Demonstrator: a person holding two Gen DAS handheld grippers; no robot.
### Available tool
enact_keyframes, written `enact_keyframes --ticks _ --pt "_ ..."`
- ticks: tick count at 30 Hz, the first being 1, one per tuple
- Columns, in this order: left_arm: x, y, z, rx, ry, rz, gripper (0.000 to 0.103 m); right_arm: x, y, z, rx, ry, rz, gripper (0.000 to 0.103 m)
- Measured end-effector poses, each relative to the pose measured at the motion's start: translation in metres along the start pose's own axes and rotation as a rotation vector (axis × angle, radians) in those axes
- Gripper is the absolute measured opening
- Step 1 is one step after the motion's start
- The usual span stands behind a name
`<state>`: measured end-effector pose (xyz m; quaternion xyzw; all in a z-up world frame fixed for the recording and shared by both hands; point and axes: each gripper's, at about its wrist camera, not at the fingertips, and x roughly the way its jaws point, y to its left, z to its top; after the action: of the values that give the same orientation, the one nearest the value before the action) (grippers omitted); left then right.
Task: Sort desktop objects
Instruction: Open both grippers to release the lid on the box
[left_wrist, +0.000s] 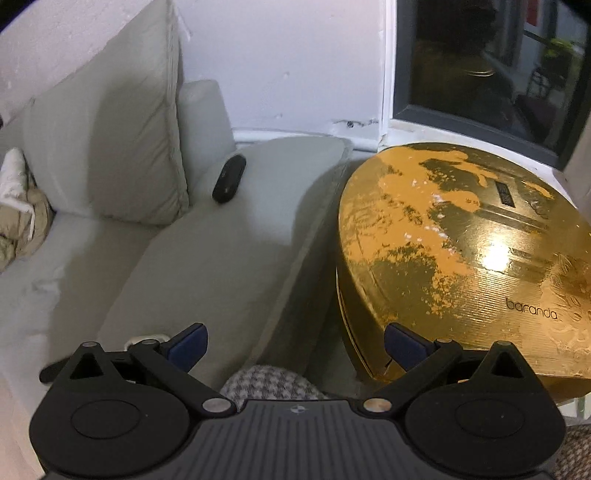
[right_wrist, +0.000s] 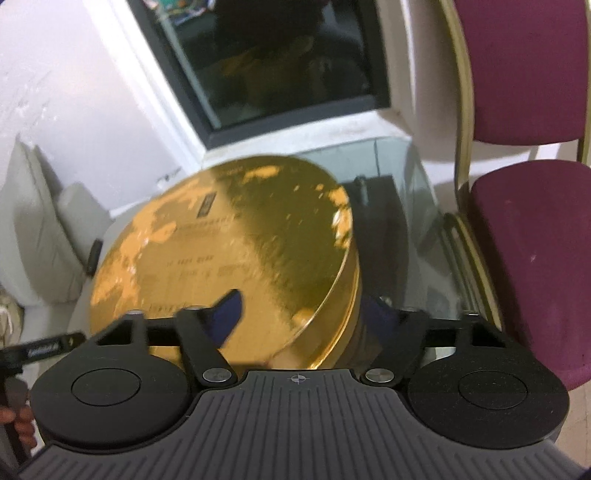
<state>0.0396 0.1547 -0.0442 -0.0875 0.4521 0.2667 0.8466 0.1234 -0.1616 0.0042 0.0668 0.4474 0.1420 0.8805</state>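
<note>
A large round gold box (left_wrist: 461, 251) marked "baranda" stands on a glass table (right_wrist: 410, 229) below a window. My left gripper (left_wrist: 295, 349) hangs open to the left of the box, above the sofa's seat cushion; its right fingertip (left_wrist: 404, 349) shows in front of the box's near edge, with nothing held. My right gripper (right_wrist: 303, 317) hovers at the near right rim of the gold box (right_wrist: 229, 236), half spread. Its left finger (right_wrist: 229, 317) shows over the lid, its right finger (right_wrist: 376, 315) beside the wall. The picture is blurred and no pad visibly presses on the box.
A pale sofa (left_wrist: 207, 251) with back cushions lies left of the table, a black remote (left_wrist: 229, 179) on its seat. Crumpled cloth (left_wrist: 18, 214) sits at the far left. A maroon chair (right_wrist: 528, 258) stands right of the table. A person's hand (right_wrist: 20, 421) shows at lower left.
</note>
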Motion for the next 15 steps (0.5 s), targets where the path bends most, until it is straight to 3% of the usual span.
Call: enact_keyframes --ticks 1,4,15 --pt "0.001 0.0 0.001 -0.007 0.004 -0.009 0.102 0.0 0.003 -0.002 -0.012 0.006 0.001 0.048" --pt "0.001 -0.005 0.003 -0.002 -0.002 -0.016 0.102 0.002 0.013 -0.004 -0.047 0.01 0.009 0.034" --pt "0.004 -0.012 0.002 0.012 0.004 -0.002 0.101 0.02 0.033 -0.008 -0.088 0.073 0.037 0.03"
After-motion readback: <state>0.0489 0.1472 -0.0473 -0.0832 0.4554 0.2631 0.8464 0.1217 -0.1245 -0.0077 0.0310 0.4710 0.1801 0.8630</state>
